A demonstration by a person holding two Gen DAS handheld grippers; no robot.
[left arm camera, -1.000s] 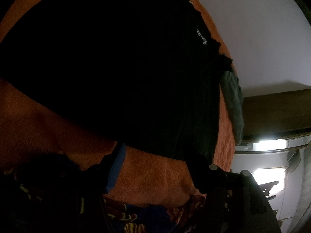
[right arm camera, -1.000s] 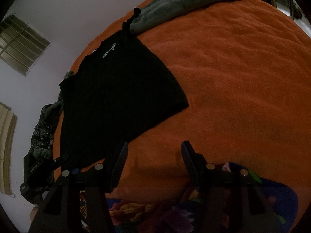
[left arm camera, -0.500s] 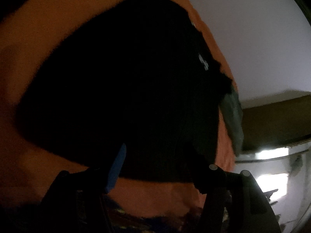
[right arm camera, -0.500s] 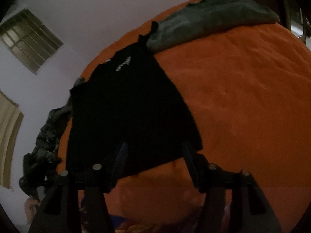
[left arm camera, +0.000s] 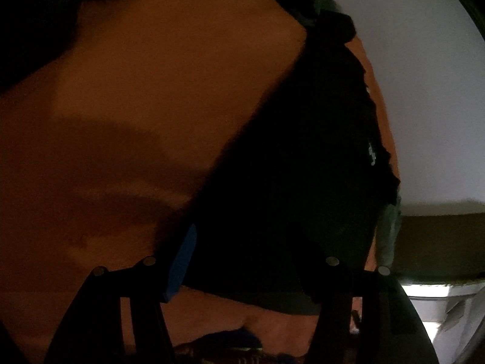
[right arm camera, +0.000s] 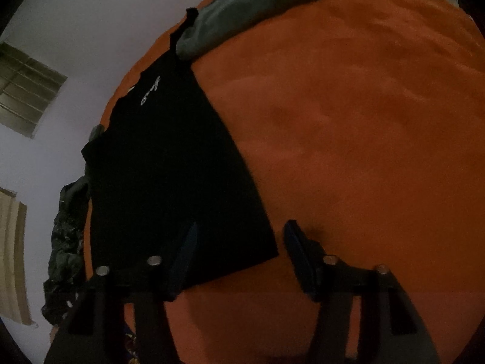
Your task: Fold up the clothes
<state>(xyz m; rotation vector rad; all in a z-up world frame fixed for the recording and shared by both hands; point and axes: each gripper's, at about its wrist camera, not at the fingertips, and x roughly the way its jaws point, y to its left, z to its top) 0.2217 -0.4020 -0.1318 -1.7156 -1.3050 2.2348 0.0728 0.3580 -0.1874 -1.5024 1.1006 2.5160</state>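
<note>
Right wrist view showed our right gripper (right arm camera: 239, 242) closing, still unpinched, over the black T-shirt (right arm camera: 169, 166) hem corner; left gripper (left arm camera: 242, 251) spread above the hem; next, we judged, pinch both.

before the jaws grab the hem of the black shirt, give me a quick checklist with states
1. Black shirt lies flat on the orange blanket: ok.
2. Near hem corner sits between the right gripper jaws: ok, jaws closing, pads not yet pressing.
3. Left gripper open over the hem: ok, nothing held.
4. Left jaws reach the hem edge: cannot tell, too dark.
5. Grey garment clear of the shirt: not ok, it touches the far corner.
6. Printed logo faces up: ok.
</note>
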